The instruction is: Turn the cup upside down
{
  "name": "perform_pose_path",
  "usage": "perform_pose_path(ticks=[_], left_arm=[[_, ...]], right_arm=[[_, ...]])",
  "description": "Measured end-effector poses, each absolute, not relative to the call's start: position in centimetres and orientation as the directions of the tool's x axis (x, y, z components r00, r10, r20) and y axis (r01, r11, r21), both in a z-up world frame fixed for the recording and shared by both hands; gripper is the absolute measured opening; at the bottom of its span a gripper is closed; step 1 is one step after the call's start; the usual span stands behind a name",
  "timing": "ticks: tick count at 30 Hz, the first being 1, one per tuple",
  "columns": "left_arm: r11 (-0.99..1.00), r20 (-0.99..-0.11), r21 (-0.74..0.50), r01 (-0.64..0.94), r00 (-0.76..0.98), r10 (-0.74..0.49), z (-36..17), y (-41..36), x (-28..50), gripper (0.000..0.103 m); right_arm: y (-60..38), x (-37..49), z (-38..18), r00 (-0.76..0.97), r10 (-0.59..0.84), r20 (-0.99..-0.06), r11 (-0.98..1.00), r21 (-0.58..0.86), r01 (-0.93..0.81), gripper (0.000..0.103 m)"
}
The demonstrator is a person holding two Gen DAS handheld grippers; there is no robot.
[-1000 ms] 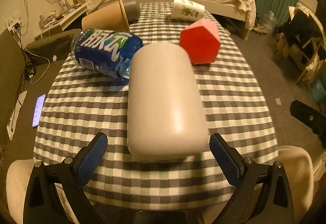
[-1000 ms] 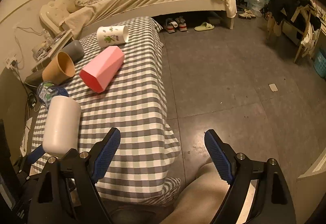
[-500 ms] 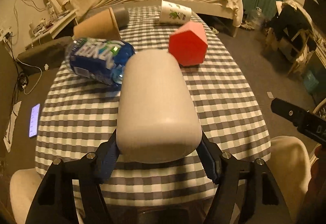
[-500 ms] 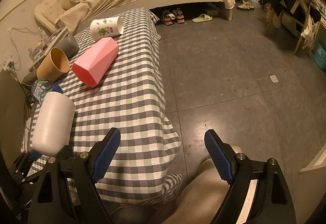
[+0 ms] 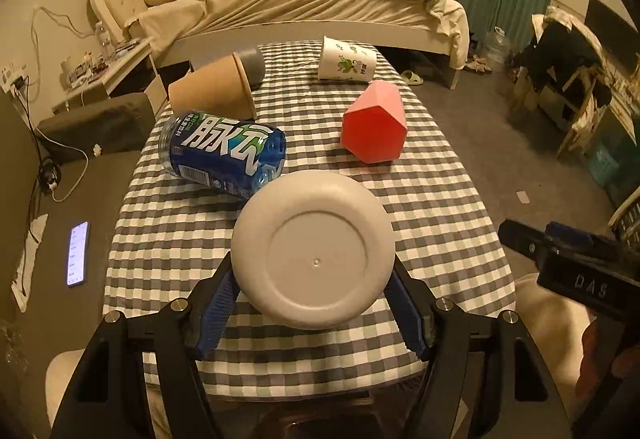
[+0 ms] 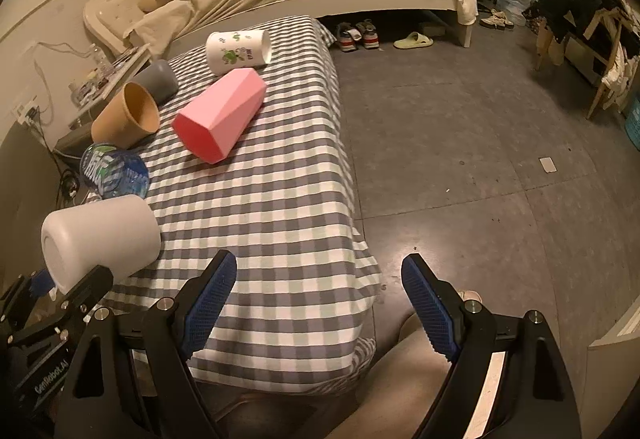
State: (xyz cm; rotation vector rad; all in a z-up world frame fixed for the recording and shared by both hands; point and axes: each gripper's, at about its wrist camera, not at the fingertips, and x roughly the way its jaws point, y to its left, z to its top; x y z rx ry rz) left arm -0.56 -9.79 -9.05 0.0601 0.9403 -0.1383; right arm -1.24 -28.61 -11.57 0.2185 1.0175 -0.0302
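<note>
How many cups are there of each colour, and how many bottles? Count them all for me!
White cups: 2, the plain white cup held in the left gripper and the white cup with green pictures
Pink cup: 1
Brown cup: 1
Grey cup: 1
Blue bottle: 1
Total: 6

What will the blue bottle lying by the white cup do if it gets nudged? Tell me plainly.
The blue bottle lies on its side, so it would likely roll, probably toward the table's left edge, which is close. The brown paper cup beside it could stop a roll that way. The bottle looks like thin plastic, so probably light; whether it is full cannot be told.
</note>
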Motion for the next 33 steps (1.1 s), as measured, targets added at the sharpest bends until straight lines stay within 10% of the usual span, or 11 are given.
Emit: perform_pose_path(ticks=[33], left_arm=[[0.988, -0.731, -0.070, 0.138, 0.667, -0.145, -4.2, -6.9, 0.2, 0.072]], right_arm=[[-25.5, -1.2, -8.9, 0.556, 0.055, -0.829, 0.991, 0.115, 0.074, 0.085]])
